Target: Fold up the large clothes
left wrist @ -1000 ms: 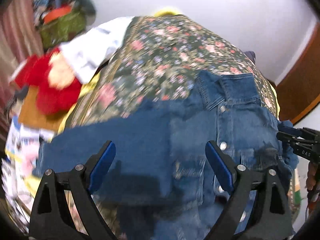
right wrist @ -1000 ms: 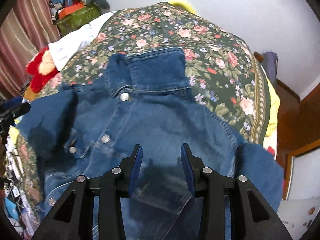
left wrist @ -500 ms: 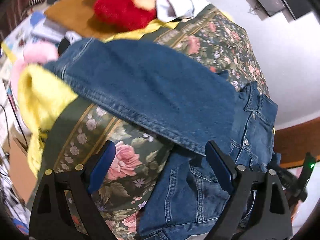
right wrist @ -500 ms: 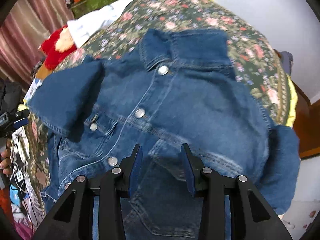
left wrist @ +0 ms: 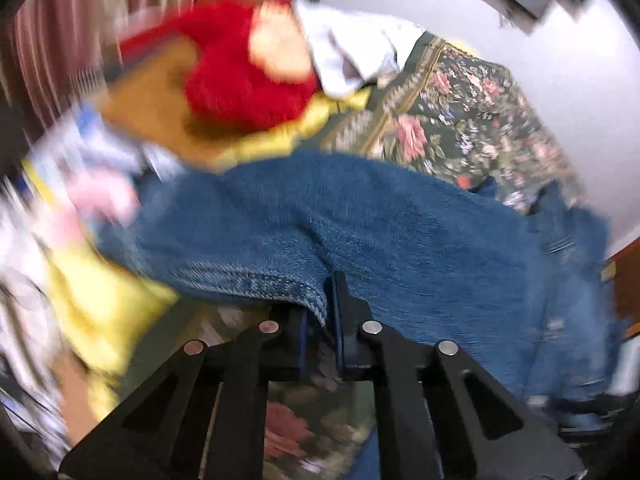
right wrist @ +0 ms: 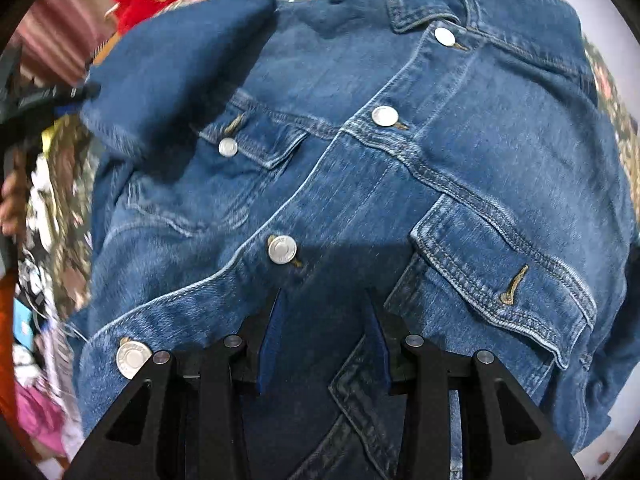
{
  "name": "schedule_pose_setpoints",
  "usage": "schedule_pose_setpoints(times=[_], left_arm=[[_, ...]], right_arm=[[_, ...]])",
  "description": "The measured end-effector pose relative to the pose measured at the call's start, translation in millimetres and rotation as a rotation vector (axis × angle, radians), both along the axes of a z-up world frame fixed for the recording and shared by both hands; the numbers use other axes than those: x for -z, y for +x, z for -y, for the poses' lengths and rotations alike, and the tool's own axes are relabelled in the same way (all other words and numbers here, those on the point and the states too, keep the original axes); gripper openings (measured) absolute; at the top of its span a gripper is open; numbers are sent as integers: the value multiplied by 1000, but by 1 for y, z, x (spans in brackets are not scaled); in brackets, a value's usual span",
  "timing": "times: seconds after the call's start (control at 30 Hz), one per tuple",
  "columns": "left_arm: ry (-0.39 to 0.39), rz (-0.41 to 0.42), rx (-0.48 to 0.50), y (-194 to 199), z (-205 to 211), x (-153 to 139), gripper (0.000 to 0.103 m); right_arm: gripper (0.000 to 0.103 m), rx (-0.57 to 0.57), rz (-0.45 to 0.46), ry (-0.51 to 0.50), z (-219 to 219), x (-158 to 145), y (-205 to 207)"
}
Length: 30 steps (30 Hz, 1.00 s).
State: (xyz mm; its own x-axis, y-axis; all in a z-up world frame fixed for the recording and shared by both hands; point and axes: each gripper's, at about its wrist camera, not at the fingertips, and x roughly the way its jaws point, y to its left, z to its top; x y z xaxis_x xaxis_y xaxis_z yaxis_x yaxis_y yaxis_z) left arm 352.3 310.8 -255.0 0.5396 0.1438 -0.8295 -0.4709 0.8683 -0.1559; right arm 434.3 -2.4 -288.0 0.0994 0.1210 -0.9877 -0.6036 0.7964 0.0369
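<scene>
A blue denim jacket (right wrist: 360, 168) lies front up, buttoned, on a floral bedspread (left wrist: 460, 120). My left gripper (left wrist: 322, 312) is shut on the edge of the jacket's left sleeve (left wrist: 320, 224) and holds it lifted; the sleeve (right wrist: 172, 68) also shows raised at the upper left of the right wrist view, with the left gripper's body beside it. My right gripper (right wrist: 322, 328) hovers close over the jacket's lower front, below the third button (right wrist: 282, 249), its jaws partly open with nothing between them.
A red plush toy (left wrist: 244, 76) and white cloth (left wrist: 352, 52) lie at the bed's far left. Yellow bedding (left wrist: 104, 304) and loose clutter sit at the left edge. A white wall stands behind the bed.
My left gripper has closed on the sleeve edge, having been wide open before. My right gripper has dropped much closer to the jacket front.
</scene>
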Motion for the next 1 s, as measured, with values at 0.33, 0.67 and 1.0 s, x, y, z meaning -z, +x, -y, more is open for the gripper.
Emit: schedule_pose_setpoints(times=[0.33, 0.67, 1.0], left_arm=[[253, 244, 108, 3, 43, -110, 5], [328, 372, 413, 25, 179, -162, 5], [23, 7, 724, 66, 285, -51, 5]], right_arm=[[36, -72, -15, 9, 1, -3, -31], [36, 80, -14, 169, 58, -50, -12], [36, 247, 128, 214, 137, -102, -4]])
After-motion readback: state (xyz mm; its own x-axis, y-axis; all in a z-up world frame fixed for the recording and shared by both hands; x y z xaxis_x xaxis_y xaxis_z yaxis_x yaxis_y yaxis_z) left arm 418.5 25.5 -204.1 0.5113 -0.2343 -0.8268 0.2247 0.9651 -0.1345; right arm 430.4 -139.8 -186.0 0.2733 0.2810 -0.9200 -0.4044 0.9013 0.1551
